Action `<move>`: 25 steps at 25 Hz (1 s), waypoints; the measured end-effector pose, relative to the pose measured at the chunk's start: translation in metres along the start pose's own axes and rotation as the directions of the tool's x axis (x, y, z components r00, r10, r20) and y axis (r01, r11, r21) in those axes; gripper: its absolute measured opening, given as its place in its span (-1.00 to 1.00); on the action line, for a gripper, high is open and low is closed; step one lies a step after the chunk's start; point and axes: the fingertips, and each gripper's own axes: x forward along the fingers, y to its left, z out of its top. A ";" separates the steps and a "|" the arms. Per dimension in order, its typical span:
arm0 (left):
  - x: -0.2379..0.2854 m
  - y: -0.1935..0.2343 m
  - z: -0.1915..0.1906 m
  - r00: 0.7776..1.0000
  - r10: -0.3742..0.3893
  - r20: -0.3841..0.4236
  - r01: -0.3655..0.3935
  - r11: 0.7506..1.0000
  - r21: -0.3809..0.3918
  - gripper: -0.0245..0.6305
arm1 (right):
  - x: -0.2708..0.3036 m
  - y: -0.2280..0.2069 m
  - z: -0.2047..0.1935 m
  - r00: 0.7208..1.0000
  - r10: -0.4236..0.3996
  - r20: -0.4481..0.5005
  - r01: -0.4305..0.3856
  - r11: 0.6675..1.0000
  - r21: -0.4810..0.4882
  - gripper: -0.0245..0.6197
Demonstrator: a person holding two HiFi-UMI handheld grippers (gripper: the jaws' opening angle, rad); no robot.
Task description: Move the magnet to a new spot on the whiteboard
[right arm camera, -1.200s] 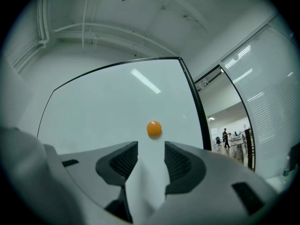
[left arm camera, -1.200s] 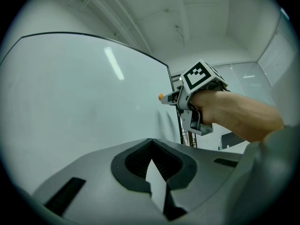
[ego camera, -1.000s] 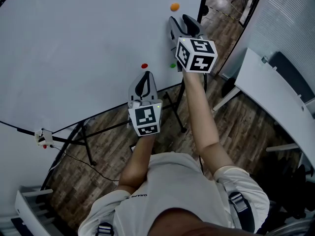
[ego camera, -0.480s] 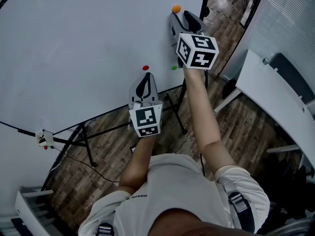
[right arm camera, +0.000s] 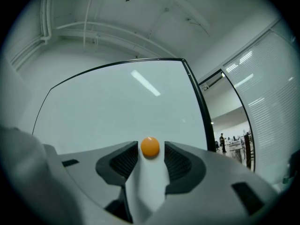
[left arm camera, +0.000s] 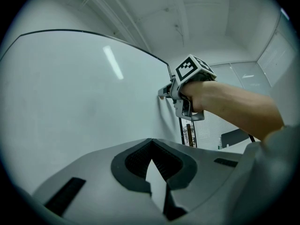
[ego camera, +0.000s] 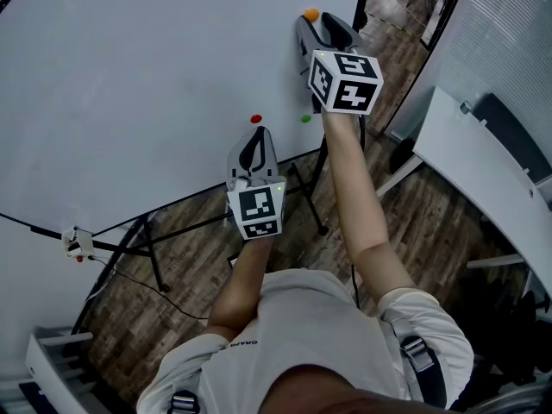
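An orange round magnet sticks to the whiteboard near its right edge. My right gripper is open, its two fingertips either side of the magnet with a small gap on each side. A red magnet and a green magnet sit lower on the board. My left gripper is shut and holds nothing, its tips just below the red magnet. The left gripper view shows the right gripper against the board.
The board's black stand legs spread over the wooden floor. A white table stands at the right. A black door frame runs just right of the board's edge. A small clip with red bits hangs at the board's lower left.
My right gripper has moved up the board, and the orange magnet now sits between its fingertips. The left gripper has barely moved.
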 end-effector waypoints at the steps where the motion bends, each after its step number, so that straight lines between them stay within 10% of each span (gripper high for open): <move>1: 0.000 0.000 0.000 1.000 0.000 -0.001 0.000 1.000 0.000 -0.92 | 0.001 -0.001 0.001 1.000 -0.002 -0.002 0.002 1.000 0.001 -0.40; 25: 0.002 -0.005 -0.001 1.000 -0.015 -0.003 0.015 1.000 -0.002 -0.92 | 0.004 0.000 0.003 1.000 0.007 -0.029 -0.007 1.000 -0.007 -0.51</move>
